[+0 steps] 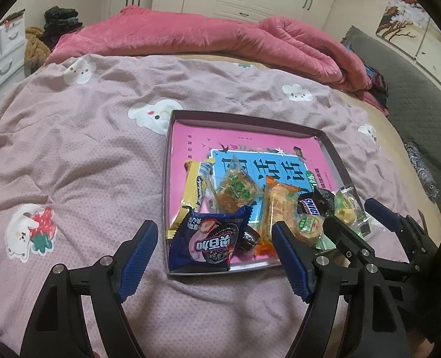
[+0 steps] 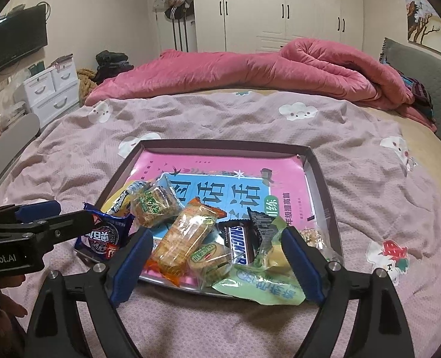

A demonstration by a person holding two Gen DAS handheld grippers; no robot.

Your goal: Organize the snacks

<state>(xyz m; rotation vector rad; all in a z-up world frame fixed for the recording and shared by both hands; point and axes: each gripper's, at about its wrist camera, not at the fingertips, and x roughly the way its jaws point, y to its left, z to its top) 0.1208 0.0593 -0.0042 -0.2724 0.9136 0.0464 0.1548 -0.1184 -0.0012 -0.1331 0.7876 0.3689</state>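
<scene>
In the left wrist view the left claw (image 1: pixel 214 238) stands wide, its 2 blue pads apart with nothing pinched; between them, just beyond the tips, lies the blue cookie pack (image 1: pixel 207 240), leaning over the near left corner of the tray (image 1: pixel 329 146). The tray sits on the pink quilt (image 1: pixel 86 137) of a bed, and the snacks are heaped in its near half: a yellow bar (image 1: pixel 195 186), a clear brittle pack (image 1: pixel 235 192), an orange cracker pack (image 1: pixel 277 205), a Snickers (image 1: pixel 310 205) and a small round cake (image 1: pixel 310 225). The right claw (image 1: pixel 351 217) reaches in from the right, over the tray's near right corner. In the right wrist view the right claw (image 2: pixel 217 247) is also spread wide and grips nothing; whether its right pad touches the yellow-green candy pack (image 2: pixel 272 255) beside it I cannot tell. Between its fingers lie the cracker pack (image 2: pixel 184 237), the round cake (image 2: pixel 210 256) and the Snickers (image 2: pixel 239 243); a pale green wrapper (image 2: pixel 262 286) hangs over the tray's near rim. The left claw (image 2: pixel 56 213) enters from the left edge, just above the cookie pack (image 2: pixel 105 238). Judging by this, every snack seen is in the tray, so the gathering step looks nearly done and the task is far along. The next move probably calls for nudging the cookie pack and the green wrapper fully inside the rim, closing gently so the crinkly film does not slip.
</scene>
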